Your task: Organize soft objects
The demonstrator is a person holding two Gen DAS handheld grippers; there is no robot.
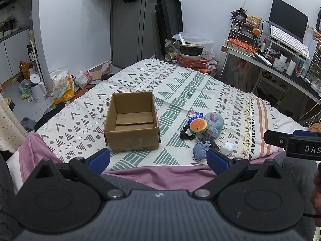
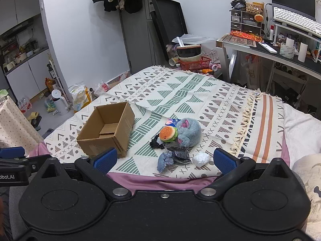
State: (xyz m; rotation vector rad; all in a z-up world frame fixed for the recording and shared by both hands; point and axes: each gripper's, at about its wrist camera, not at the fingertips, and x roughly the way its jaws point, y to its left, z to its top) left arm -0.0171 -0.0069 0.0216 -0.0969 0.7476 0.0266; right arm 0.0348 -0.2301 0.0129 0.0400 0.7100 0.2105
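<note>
I read the task as not yet begun: the one cardboard box (image 1: 131,122) sits empty on the bed's patterned blanket (image 1: 180,84). All the soft things lie in a heap to its right. I count one grey plush (image 2: 188,133), one burger toy (image 2: 168,134), one denim piece (image 2: 164,160) and one white wad (image 2: 201,159), plus dark bits I can't separate. My left gripper (image 1: 158,158) and right gripper (image 2: 164,160) both hover with jaws wide apart, holding nothing.

Both grippers are held low and level, side by side: left gripper (image 1: 158,157) and right gripper (image 2: 164,158) wide open, empty.
</note>
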